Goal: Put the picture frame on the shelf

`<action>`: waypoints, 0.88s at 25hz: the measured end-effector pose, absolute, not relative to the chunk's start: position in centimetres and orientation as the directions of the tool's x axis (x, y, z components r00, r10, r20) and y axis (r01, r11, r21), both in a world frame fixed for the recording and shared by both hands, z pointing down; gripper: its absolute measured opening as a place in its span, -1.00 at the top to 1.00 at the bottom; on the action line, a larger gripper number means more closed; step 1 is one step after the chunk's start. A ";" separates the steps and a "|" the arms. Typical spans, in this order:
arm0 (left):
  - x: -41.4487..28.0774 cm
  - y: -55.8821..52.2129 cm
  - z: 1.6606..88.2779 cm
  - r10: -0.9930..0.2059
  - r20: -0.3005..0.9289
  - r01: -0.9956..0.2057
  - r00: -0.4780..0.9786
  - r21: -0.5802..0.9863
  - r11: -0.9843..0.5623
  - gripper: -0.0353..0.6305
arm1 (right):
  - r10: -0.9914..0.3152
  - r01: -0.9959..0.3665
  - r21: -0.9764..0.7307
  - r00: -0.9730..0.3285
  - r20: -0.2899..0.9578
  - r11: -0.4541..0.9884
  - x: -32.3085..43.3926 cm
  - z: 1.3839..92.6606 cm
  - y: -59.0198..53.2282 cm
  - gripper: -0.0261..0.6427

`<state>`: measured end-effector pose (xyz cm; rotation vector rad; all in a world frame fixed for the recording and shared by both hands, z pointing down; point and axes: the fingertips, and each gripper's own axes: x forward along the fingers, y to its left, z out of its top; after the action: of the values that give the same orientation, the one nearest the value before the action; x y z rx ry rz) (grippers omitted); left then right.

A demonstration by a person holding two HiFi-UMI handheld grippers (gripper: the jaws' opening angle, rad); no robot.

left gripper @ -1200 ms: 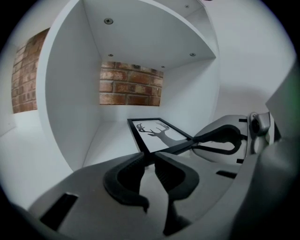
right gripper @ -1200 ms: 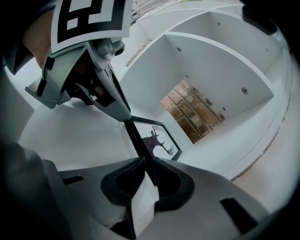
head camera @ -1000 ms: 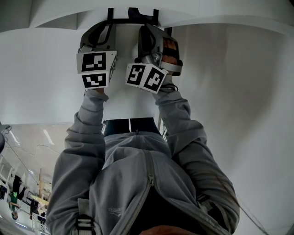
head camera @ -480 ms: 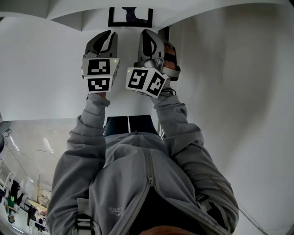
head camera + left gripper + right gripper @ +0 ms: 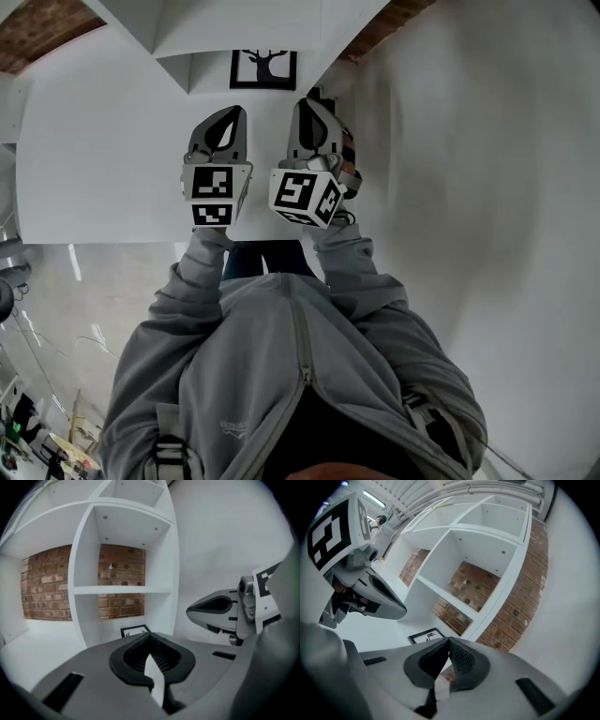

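The black picture frame [image 5: 263, 68] with a deer print rests on the white shelf [image 5: 112, 141], by the foot of an upright divider. It shows small beyond both sets of jaws, as the frame [image 5: 136, 631] in the left gripper view and the frame [image 5: 425, 635] in the right gripper view. My left gripper [image 5: 234, 112] and right gripper [image 5: 305, 103] hang side by side, short of the frame and apart from it. Both have just been closing and stand shut with nothing between them. The left gripper [image 5: 150, 635] and right gripper [image 5: 448, 641] show their pads meeting.
The shelf unit [image 5: 122, 590] has several open white compartments with a brick wall [image 5: 44, 590] behind. A plain white wall [image 5: 487, 187] stands at the right. Each gripper sees the other beside it: the right gripper [image 5: 220, 611], the left gripper [image 5: 370, 592].
Both grippers have pulled back from the frame, and the frame now stands alone on the shelf. The head view has tilted, so brick wall shows at the top.
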<state>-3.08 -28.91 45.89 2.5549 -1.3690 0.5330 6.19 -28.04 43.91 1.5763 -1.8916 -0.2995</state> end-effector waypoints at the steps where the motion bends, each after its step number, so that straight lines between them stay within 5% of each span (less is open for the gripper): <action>1: -3.0 -28.3 44.8 -0.767 0.383 -0.832 0.515 0.007 -0.554 0.88 | -0.945 -0.799 0.550 -0.068 0.320 0.244 6.3 43.0 -27.4 0.84; 22: -3.4 -17.6 28.7 -0.839 0.050 -0.840 0.542 0.021 -0.542 0.88 | -0.982 -0.954 0.234 -0.180 0.058 0.189 6.8 27.5 -16.3 0.84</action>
<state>-3.39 -17.55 28.67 2.7213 -1.4823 0.0532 6.76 -16.29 27.51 1.8729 -2.2635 -0.2141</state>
